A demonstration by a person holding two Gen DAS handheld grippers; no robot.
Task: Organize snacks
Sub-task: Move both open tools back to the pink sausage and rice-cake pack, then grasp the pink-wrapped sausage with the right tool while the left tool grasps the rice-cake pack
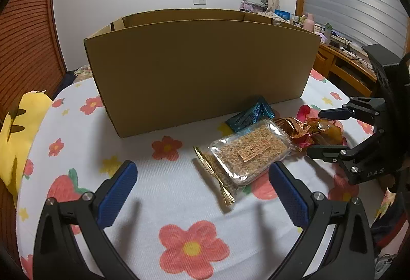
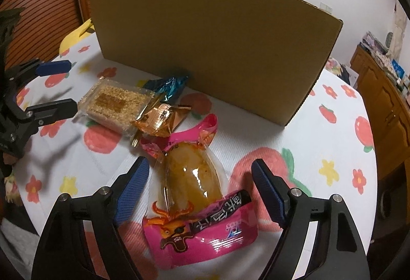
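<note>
Taking the cardboard box point(image 1: 200, 70) as the landmark, every loose snack lies on the flowered tablecloth point(image 1: 159, 193) in front of its near wall, towards its right end in the left wrist view.

Going left to right in that view: the left gripper point(image 1: 202, 193) hangs over bare cloth, jaws wide and empty, touching nothing. Just ahead of its right pad sits the clear sesame bar pack point(image 1: 249, 150), on top of a gold-edged wrapper point(image 1: 217, 177). Behind it, almost against the box wall, is a blue foil packet point(image 1: 247, 116). Next comes an orange foil packet point(image 1: 292, 127), then the pink-topped pouch point(image 2: 194, 177), which the right gripper point(image 2: 198, 190) straddles.

That pouch is the right hand's target, as I judge it. In the right wrist view its long axis runs from the gripper towards the box, roughly in line with the fingers point(image 2: 133, 193), so the pads would close across its narrow width. The jaws stand wide, one pad on each side of the pouch, and neither visibly presses it; the left pad sits closer. The right hand is plainly the nearer one.
</note>
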